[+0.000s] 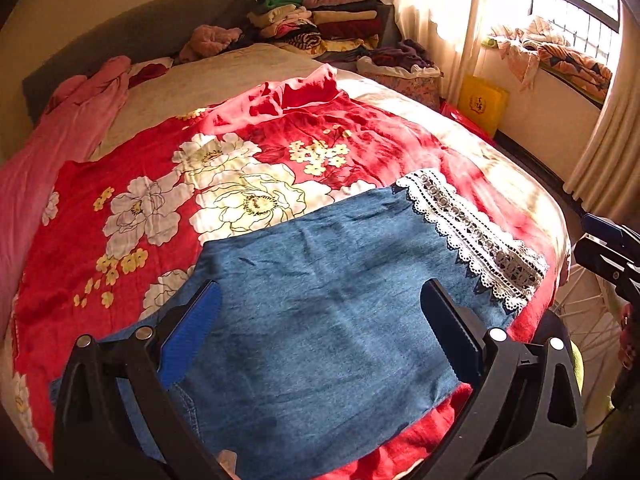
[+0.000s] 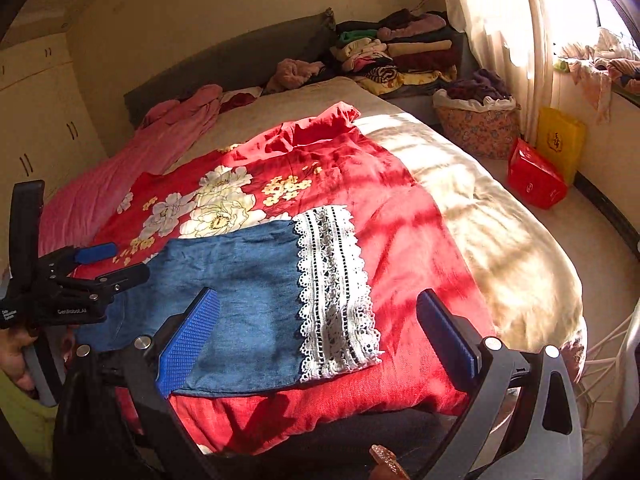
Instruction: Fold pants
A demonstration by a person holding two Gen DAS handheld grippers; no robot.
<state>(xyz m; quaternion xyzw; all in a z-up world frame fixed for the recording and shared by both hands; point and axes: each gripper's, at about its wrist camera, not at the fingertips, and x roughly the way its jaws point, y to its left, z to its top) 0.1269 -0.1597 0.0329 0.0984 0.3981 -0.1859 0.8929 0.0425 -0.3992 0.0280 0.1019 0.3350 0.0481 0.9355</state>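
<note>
With "GenRoboLAI" printed on its body at the left edge, the left gripper (image 2: pixel 116 264) and right gripper (image 2: pixel 320 336) gape, holding nothing, above the lace-hemmed denim pants (image 2: pixel 240 304) lying lower center on the red floral quilt (image 2: pixel 400 240).

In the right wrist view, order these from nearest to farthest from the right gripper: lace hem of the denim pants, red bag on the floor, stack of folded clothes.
From the right gripper:
1. Lace hem of the denim pants: just ahead, between the open fingers.
2. Red bag: on the floor, far right of the bed.
3. Stack of folded clothes: at the head of the bed, by the curtain.
</note>
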